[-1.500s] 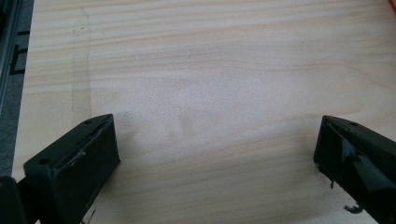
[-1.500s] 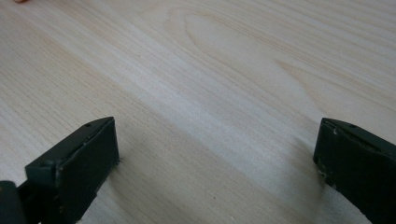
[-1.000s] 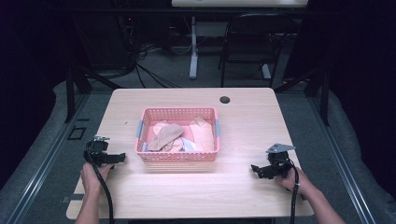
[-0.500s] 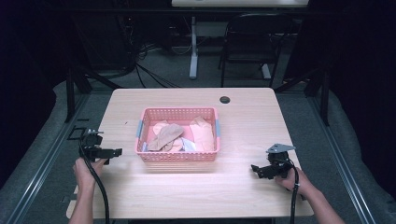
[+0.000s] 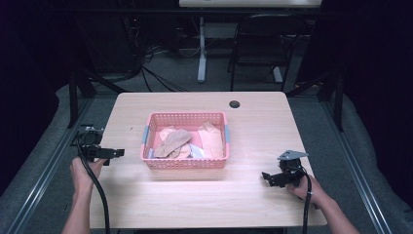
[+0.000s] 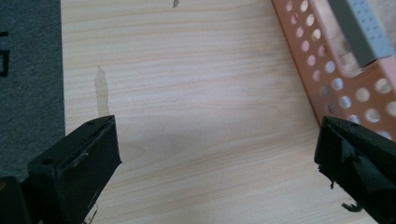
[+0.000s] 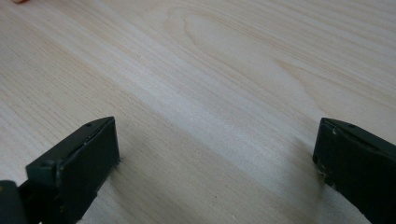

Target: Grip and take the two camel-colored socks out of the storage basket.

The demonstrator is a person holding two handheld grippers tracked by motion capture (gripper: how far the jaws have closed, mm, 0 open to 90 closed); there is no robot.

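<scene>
1. High view: a pink basket (image 5: 185,141) is seen at the middle of the wooden table (image 5: 204,204), holding several pale socks (image 5: 171,142) piled loosely. The left gripper (image 5: 113,153) is held just left of the basket, its jaws pointed toward the basket's left wall. The right gripper (image 5: 267,177) is held near the table's front right, well apart from the basket. Nothing is held by either.

2. Left gripper view: the jaws are seen spread wide over bare wood, with nothing between them. The basket's perforated wall (image 6: 345,88) and its grey handle (image 6: 362,30) lie at upper right, near the right jaw but apart from it.

3. Right gripper view: the jaws are likewise seen spread wide, empty, with only wood grain ahead.

4. Step in hand, as judged: an approach, with no grasp yet made; the socks lie untouched in the basket.

5. Next move, as judged: the left gripper would need to be lifted over the rim and lowered onto one sock, so that a single piece is pinched rather than the heap.
</scene>
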